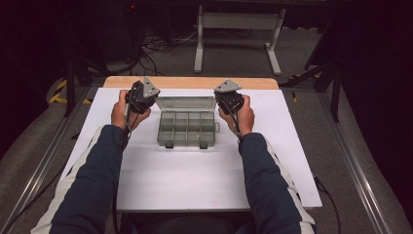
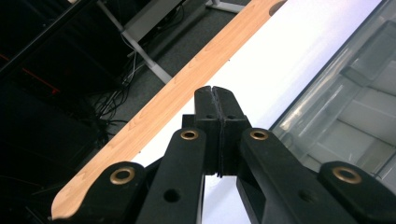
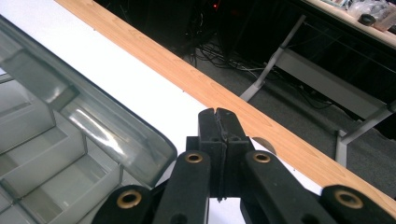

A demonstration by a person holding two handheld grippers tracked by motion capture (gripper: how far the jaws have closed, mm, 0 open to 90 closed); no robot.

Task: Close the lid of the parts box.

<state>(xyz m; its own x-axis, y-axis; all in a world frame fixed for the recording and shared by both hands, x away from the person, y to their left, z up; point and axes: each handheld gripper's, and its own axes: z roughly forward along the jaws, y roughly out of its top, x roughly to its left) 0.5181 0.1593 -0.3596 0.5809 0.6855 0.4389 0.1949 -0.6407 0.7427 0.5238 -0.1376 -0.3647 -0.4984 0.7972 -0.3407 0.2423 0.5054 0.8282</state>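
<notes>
Organizer box (image 1: 187,127) mid-table, lid (image 1: 186,103) up, between left gripper (image 1: 146,91) and right gripper (image 1: 225,92). Both jaws clenched, empty. Judged next: lower lid evenly from both corners, avoid skewing hinge.

Light fell from above onto the white bench (image 1: 195,175), which shone bright while the room around it sank almost to black. The high view was soft and slightly grainy. In both gripper views the clear organizer box (image 3: 70,140) caught pale glare streaks, and the bench surface washed out to near-white.
</notes>
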